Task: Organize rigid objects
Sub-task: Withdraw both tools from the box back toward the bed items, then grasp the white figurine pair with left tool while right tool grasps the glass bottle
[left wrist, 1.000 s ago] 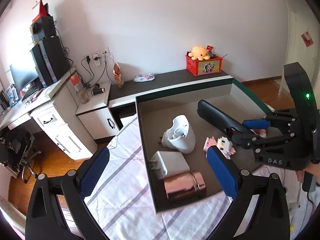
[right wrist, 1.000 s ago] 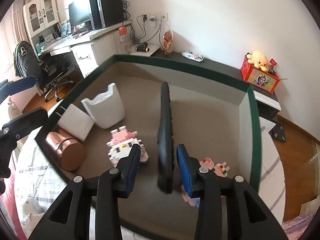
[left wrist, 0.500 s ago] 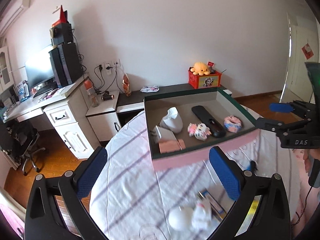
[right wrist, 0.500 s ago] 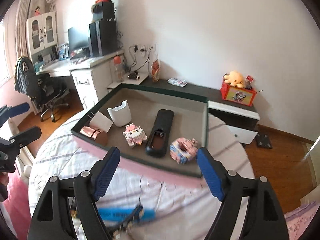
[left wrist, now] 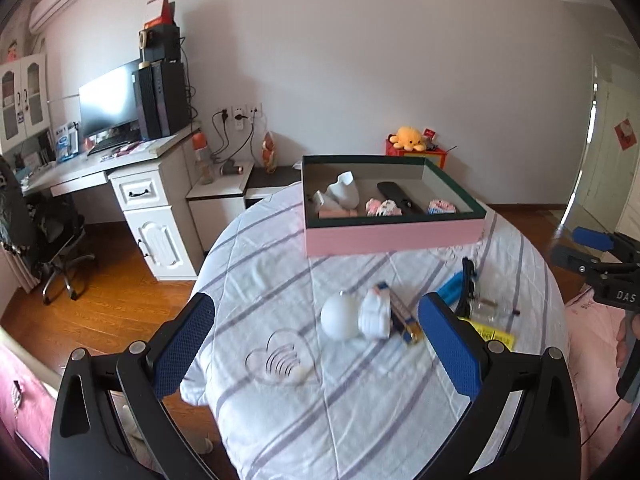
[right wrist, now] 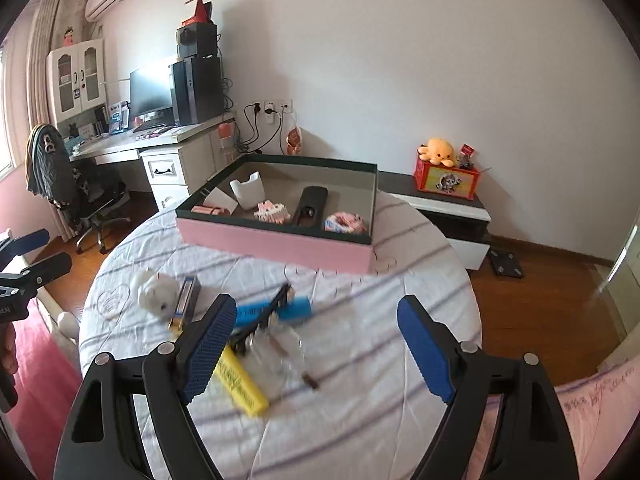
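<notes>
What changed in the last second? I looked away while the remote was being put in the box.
The right tongs let go of the black remote, their jaws having just been opening; it now lies in the pink box. Both the right and the left tongs pulled back over the loose items on the bed. The left tongs stayed open and empty; the box's other contents stayed put.

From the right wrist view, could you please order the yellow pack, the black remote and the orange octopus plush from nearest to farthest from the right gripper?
1. Yellow pack: on the bedspread, just ahead of the right gripper, by its left finger.
2. Black remote: inside the pink box, mid-scene.
3. Orange octopus plush: on the red box against the far wall, to the right.
</notes>
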A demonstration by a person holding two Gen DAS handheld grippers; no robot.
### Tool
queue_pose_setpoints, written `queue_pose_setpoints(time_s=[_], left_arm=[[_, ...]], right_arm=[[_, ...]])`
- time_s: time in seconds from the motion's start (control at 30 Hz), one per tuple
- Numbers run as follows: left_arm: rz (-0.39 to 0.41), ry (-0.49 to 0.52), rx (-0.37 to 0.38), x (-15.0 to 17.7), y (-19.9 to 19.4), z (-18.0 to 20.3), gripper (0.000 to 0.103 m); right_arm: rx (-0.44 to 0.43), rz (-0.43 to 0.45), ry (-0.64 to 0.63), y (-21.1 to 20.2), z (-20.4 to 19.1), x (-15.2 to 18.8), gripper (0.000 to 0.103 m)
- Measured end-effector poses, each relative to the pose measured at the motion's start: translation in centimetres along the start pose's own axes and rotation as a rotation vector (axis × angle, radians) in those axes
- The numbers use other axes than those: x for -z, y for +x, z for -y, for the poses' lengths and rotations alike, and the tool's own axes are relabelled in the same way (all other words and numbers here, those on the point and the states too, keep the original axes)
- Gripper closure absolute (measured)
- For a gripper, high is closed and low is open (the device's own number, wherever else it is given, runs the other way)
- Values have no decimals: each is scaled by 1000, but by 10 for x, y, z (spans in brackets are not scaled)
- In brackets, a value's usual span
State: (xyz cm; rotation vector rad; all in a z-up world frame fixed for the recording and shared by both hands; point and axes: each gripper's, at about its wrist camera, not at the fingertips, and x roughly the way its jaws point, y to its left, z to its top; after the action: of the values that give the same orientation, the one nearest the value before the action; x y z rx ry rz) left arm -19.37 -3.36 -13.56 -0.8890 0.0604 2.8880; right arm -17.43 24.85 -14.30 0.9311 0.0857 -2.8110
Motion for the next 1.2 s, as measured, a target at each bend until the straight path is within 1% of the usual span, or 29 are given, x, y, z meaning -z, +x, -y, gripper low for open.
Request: queue_pose_setpoints(time_s=[0.2, 0.43, 0.67, 1.0, 1.17, 1.2], left_arm=[[-19, 30, 8, 12, -8, 7, 0], [-43, 61, 20, 22, -8, 17, 0], [-63, 83, 33, 24, 1, 26, 0], [-126, 88, 49, 27, 38, 34, 0], [-163, 62, 66, 24, 70, 33, 0], [-181, 49, 71, 24, 80, 32, 0]], right_arm=[[-5, -20, 33, -9, 3, 20, 19], [3, -40, 44, -12, 6, 32, 19], [5, -74, 49, 3, 8, 39, 19], [-22, -157, 48, 46, 9, 47, 19], [-43, -192, 44, 67, 8, 50, 19], [-48, -199, 44, 71, 8, 50, 19]])
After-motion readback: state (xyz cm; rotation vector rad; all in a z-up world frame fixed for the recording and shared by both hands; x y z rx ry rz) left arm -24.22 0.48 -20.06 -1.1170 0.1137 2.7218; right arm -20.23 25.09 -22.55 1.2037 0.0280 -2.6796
